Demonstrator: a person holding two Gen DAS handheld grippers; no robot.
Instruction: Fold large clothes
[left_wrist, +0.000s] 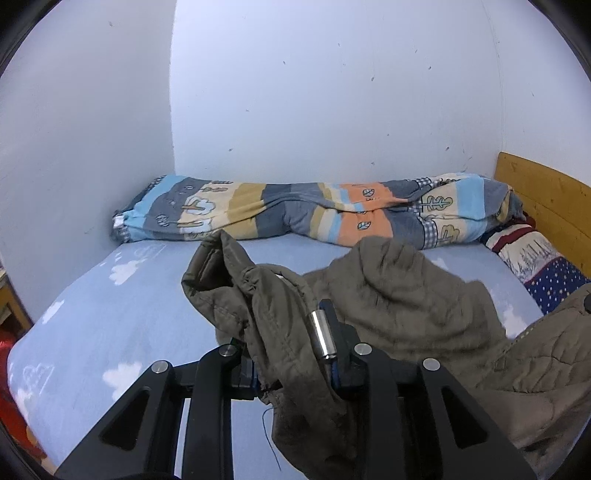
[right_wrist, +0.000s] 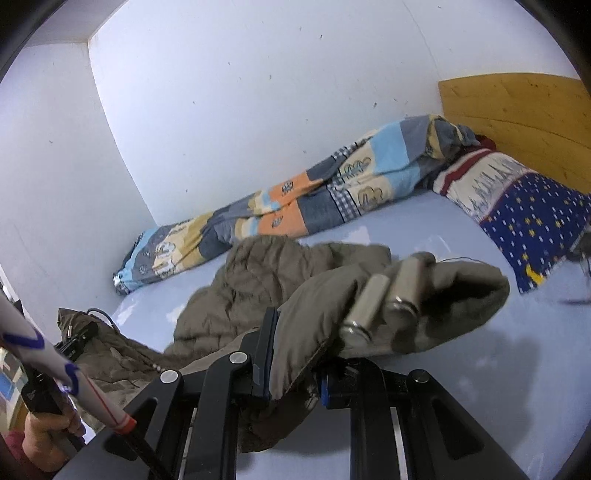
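An olive-brown quilted jacket (left_wrist: 399, 295) lies bunched on the light blue bed (left_wrist: 129, 314). My left gripper (left_wrist: 291, 354) is shut on a fold of the jacket, a metal cord end (left_wrist: 324, 338) lying against its right finger. In the right wrist view my right gripper (right_wrist: 295, 354) is shut on another part of the jacket (right_wrist: 255, 280), with the fabric draped over the fingers and two metal cord ends (right_wrist: 384, 302) hanging in front. The left gripper (right_wrist: 75, 341) shows at the left there, in the jacket's far edge.
A rolled patchwork duvet (left_wrist: 314, 210) lies along the back wall. A starry blue pillow (right_wrist: 524, 210) sits at the right by the wooden headboard (right_wrist: 517, 114). White walls close the back and left. The person's hand (right_wrist: 48, 432) is low left.
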